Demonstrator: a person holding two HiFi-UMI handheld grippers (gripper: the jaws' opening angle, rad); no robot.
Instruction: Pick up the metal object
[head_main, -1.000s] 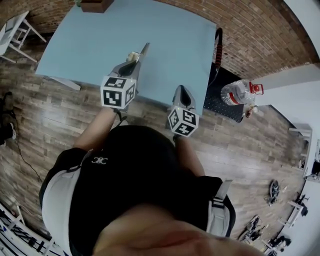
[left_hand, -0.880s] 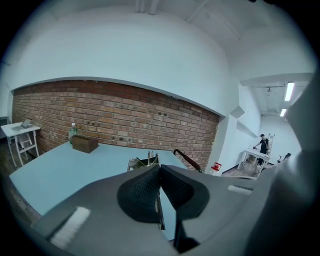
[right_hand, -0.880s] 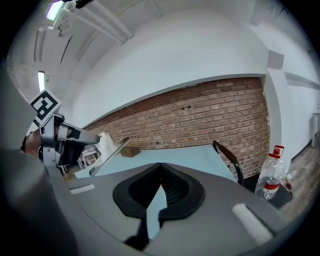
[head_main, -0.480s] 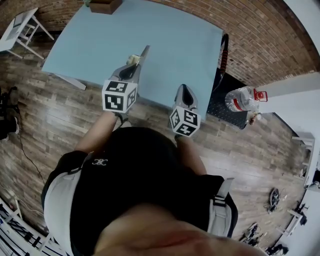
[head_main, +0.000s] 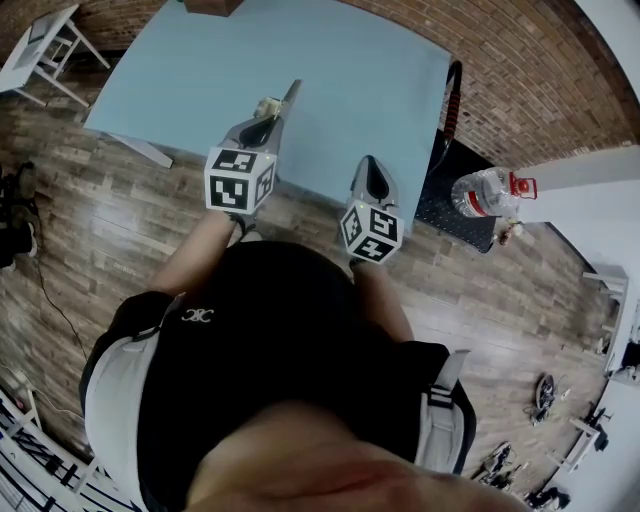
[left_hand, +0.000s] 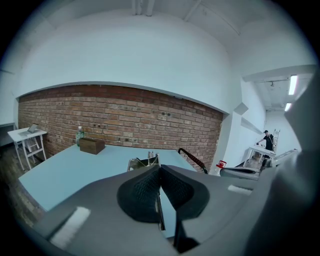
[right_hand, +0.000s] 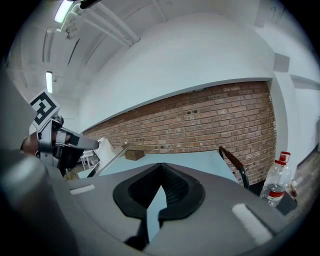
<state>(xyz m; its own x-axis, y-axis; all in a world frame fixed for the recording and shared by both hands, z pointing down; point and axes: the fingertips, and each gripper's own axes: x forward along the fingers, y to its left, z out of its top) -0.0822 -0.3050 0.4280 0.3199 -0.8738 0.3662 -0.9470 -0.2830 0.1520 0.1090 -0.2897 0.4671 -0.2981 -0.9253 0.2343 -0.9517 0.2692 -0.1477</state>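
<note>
Left hand-held gripper (head_main: 268, 118) clamped on the metal strip (head_main: 290, 100), held up over the blue worktop's (head_main: 350, 80) near edge, strip pointing far, right hand-held gripper (head_main: 368, 165) pinched closed, empty, just right.

Even, diffuse indoor light fills all three views. In the right gripper view, ceiling tubes (right_hand: 66, 9) glow at eleven o'clock and bleach the white wall beside them; in the left gripper view, more tubes (left_hand: 292, 85) burn at three o'clock. The blue table (head_main: 340, 80) reads flat and even, and the wooden floor (head_main: 90, 220) carries a pale sheen at nine o'clock. Fisheye bending bows the brick wall (left_hand: 125, 112), and black vignette rings both gripper views. The left gripper (left_hand: 159, 167) and right gripper (right_hand: 160, 166) bodies sit close to the lens and look soft. The head view is blurred at six o'clock. The metal object (head_main: 290, 100), pinched in the left gripper, shows a dull sheen.
</note>
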